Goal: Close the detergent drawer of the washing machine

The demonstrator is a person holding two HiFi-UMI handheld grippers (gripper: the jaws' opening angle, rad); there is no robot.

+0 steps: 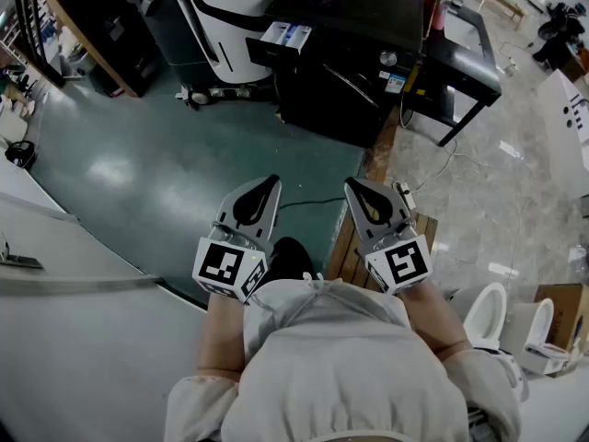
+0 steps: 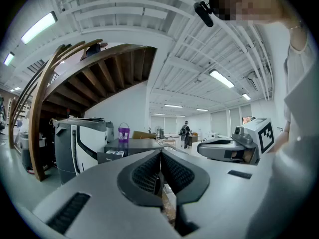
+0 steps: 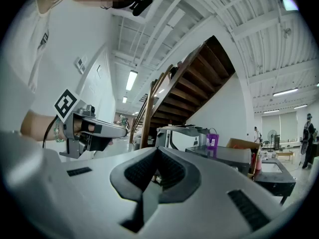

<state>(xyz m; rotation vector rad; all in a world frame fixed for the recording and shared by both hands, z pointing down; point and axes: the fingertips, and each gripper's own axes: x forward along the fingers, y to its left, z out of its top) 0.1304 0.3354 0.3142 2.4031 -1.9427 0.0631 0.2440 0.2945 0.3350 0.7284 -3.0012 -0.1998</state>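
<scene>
Plainly the whole job lies ahead of the person, across the green floor (image 1: 156, 168): the black washer (image 1: 354, 76) stands well apart from both grippers, and its drawer (image 1: 282, 37) juts out open from the upper left corner of the front, its white and blue inside showing. The drawer's long axis runs from the washer's face out toward the person, so I judge that closing it means a straight push away from the body, back into the washer. The left gripper (image 1: 268, 188) and right gripper (image 1: 358, 188) are held side by side, close in front of the person's chest and pointing forward. Each is clenched on nothing, the ribbed pads meeting with no gap in its own view. Of the two, the left gripper sits more nearly in line with the drawer, which shows just left of its closed jaws in the left gripper view; the right one points more at the washer's middle. Nothing stands in the way on the floor between.
</scene>
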